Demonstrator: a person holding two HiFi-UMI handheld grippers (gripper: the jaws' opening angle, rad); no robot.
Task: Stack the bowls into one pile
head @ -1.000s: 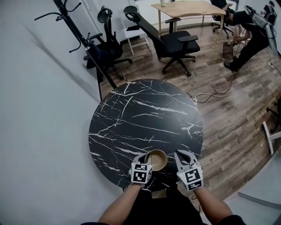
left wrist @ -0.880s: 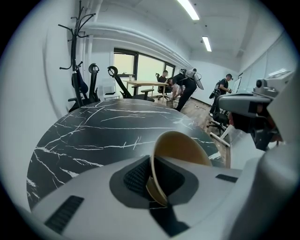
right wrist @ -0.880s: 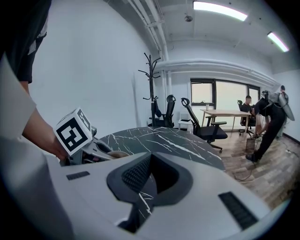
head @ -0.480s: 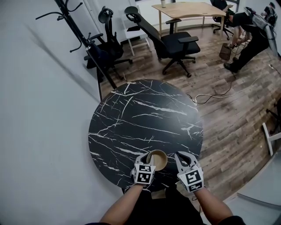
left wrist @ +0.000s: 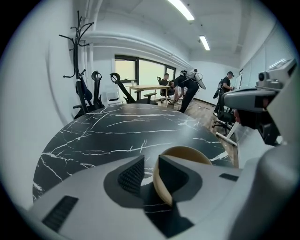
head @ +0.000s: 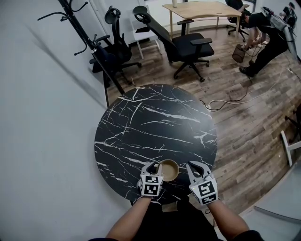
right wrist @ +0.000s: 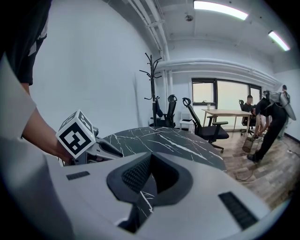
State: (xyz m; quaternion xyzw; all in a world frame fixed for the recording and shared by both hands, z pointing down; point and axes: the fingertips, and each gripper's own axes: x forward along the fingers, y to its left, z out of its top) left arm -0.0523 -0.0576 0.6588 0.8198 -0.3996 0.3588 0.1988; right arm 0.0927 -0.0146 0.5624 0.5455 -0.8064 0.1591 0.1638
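Note:
A tan bowl (head: 168,170) sits on the round black marble table (head: 155,127), close to its near edge. My left gripper (head: 153,167) is at the bowl's left rim. In the left gripper view the bowl (left wrist: 183,152) has its rim between the jaws, one finger (left wrist: 172,176) inside and the other finger (left wrist: 131,174) outside. The jaws have just been opening, and a gap shows beside the rim. My right gripper (head: 193,166) hovers just right of the bowl, shut with nothing in it (right wrist: 149,161). I cannot tell whether other bowls are nested inside.
A black coat stand (head: 89,42) and office chairs (head: 181,44) stand behind the table, with a wooden desk (head: 202,9) further back. People (head: 268,37) are at the far right. A cable (head: 230,101) lies on the wood floor.
The left gripper's jaws have spread apart around the bowl's rim, letting go of it. The bowl stays on the table. The right gripper has not moved.

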